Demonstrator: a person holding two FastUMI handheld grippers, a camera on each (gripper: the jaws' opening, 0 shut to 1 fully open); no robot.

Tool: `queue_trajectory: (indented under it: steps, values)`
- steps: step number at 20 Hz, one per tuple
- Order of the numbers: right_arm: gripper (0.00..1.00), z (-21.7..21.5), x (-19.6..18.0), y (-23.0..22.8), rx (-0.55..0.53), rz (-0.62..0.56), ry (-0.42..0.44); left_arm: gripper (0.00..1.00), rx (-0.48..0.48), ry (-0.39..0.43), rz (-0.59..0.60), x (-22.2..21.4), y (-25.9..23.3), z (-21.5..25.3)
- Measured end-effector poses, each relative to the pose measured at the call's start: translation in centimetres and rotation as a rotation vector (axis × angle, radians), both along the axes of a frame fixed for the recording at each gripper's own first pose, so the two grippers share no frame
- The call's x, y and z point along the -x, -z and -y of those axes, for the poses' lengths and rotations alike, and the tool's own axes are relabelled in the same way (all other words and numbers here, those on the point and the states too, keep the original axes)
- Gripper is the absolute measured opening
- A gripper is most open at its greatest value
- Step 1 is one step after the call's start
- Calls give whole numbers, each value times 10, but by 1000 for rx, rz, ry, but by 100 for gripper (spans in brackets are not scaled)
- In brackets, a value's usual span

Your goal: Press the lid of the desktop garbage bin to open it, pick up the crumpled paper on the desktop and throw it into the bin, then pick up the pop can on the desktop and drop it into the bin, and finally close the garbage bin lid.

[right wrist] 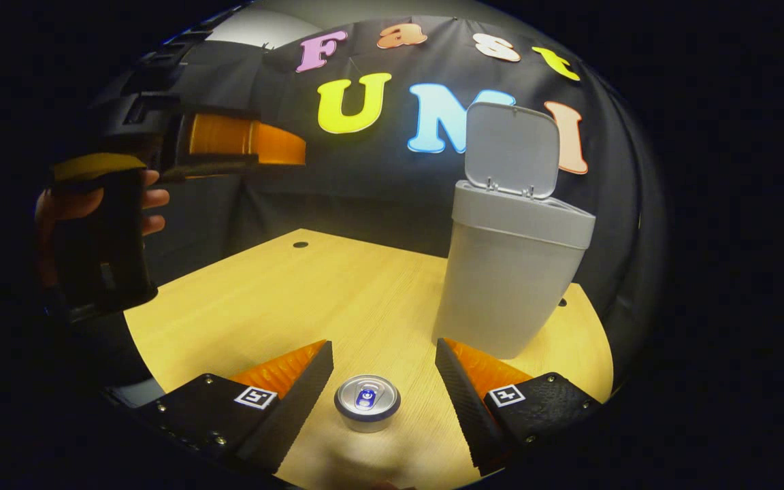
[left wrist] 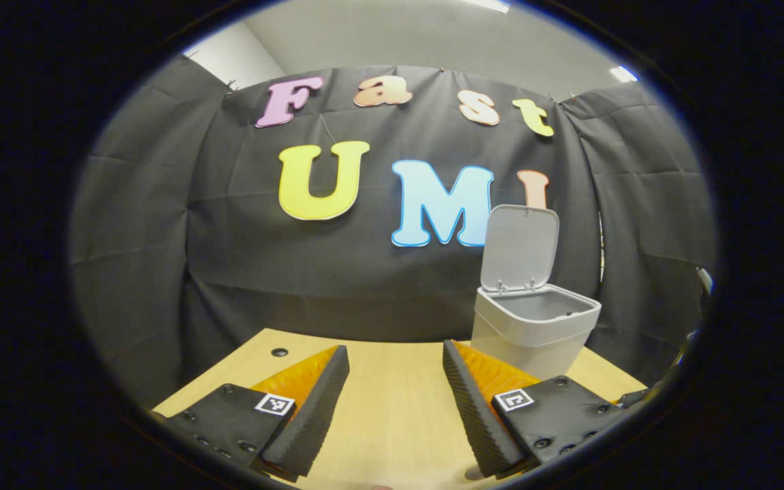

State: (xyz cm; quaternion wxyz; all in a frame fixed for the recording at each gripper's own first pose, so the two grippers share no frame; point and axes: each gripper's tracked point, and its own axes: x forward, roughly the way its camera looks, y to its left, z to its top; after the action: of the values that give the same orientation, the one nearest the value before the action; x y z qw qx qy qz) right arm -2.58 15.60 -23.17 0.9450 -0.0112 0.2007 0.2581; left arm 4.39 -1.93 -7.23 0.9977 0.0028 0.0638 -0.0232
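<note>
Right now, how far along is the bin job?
Done: the bin lid stands open, and no crumpled paper lies on the desktop, so it is probably inside. In hand: the right claw, open, straddles the upright pop can. The left claw is open. Left: grasp and drop the can, then close the lid.

From my station I see the garbage bin (right wrist: 511,272) as a plain pale grey, its raised lid (right wrist: 511,150) the same tone, a shade lighter inside. The surface (right wrist: 310,299) is a light yellowish wood with fine straight grain and small dark round holes. The pop can (right wrist: 367,401) has a silver top with a blue tab area. The booth wall (left wrist: 229,238) behind is black cloth, creased. The ceiling (left wrist: 399,34) looks off-white.
</note>
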Motion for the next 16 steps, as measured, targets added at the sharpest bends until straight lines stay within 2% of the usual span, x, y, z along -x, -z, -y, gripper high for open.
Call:
queue_trajectory:
  steps: [7, 13, 16]
  values:
    - [97, -8, 17, 56, 33, -197, -22, 91, -1, -7, -46, 18, 18, -3]
    - [97, -10, 24, 84, 32, -274, -12, 94, -3, -7, -58, 28, 24, -6]
    - [86, -9, 19, 85, 46, -271, -9, 94, 4, -9, -69, 29, 28, -8]
